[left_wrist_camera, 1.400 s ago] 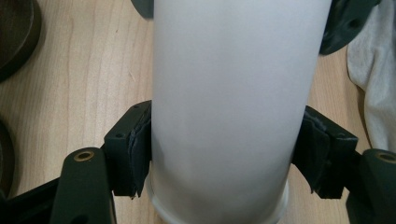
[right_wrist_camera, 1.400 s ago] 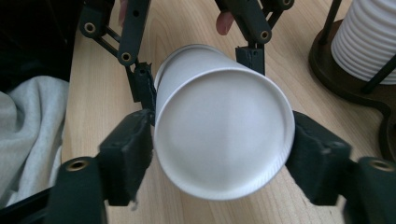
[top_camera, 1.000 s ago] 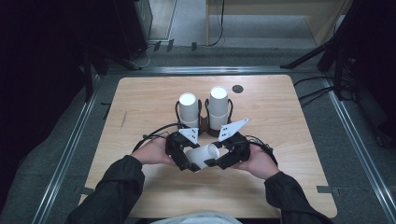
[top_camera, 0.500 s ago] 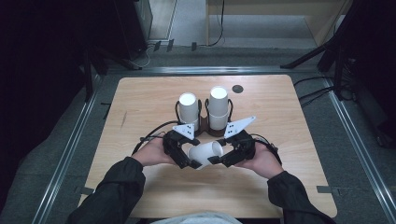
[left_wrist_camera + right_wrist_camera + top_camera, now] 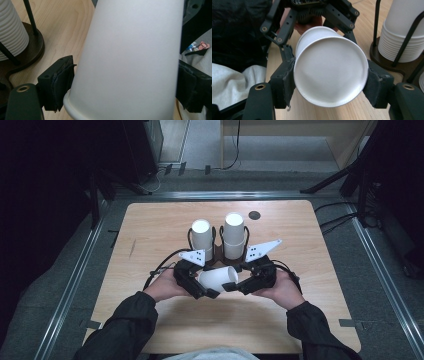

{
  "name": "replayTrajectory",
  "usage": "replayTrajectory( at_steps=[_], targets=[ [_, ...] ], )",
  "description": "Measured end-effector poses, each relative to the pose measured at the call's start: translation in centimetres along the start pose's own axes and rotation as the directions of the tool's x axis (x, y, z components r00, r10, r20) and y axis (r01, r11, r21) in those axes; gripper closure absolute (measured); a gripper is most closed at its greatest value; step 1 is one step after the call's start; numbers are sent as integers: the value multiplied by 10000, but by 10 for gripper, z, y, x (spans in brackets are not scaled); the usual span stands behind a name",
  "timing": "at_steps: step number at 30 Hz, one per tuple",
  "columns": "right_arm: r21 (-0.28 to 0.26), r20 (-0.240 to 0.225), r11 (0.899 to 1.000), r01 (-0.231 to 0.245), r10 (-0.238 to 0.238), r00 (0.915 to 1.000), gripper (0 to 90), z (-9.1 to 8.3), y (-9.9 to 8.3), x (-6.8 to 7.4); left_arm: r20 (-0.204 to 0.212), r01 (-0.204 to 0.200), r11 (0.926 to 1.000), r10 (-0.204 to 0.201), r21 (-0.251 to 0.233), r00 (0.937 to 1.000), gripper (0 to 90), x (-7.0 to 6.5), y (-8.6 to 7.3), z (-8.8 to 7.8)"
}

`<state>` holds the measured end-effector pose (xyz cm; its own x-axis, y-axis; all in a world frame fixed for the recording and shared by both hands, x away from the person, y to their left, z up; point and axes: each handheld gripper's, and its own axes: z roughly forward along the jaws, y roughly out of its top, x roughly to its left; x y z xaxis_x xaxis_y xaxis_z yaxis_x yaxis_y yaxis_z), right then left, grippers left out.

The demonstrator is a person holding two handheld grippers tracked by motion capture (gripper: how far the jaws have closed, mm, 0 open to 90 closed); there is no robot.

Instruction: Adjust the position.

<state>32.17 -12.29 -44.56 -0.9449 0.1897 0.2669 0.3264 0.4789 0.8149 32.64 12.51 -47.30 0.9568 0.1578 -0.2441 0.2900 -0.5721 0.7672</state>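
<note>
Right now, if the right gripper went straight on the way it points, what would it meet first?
The white cup already sits between its jaws, so the right gripper would push that first. Beyond it, probably the left gripper holding the cup's other end, though depth is hard to judge.

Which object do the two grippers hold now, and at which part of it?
Both hold one white paper cup lying sideways: the left gripper at its wide rim end, the right gripper at its closed bottom end.
</note>
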Motion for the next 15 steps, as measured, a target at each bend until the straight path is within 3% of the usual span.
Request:
replayTrajectory(
  at_steps=[5, 8, 12, 15],
  targets=[
    [-382, -181, 9992, -81, 74, 9998, 337, -5, 2, 0, 37, 79, 9997, -78, -213, 10000, 136, -1, -2, -2],
    [-505, -188, 9986, -172, 162, 9997, 337, -10, 1, -2, 72, 224, 9977, -219, -635, 9997, 142, 0, -3, -9],
    [-663, -318, 9973, -322, 302, 9990, 339, -12, 1, -3, 54, 107, 9959, -103, -898, 9999, 191, -1, -4, -14],
    [-736, -397, 9967, -337, 308, 9987, 343, -12, 1, -4, 178, 157, 9963, -143, -848, 9997, 213, 0, -4, -15]
  ],
)
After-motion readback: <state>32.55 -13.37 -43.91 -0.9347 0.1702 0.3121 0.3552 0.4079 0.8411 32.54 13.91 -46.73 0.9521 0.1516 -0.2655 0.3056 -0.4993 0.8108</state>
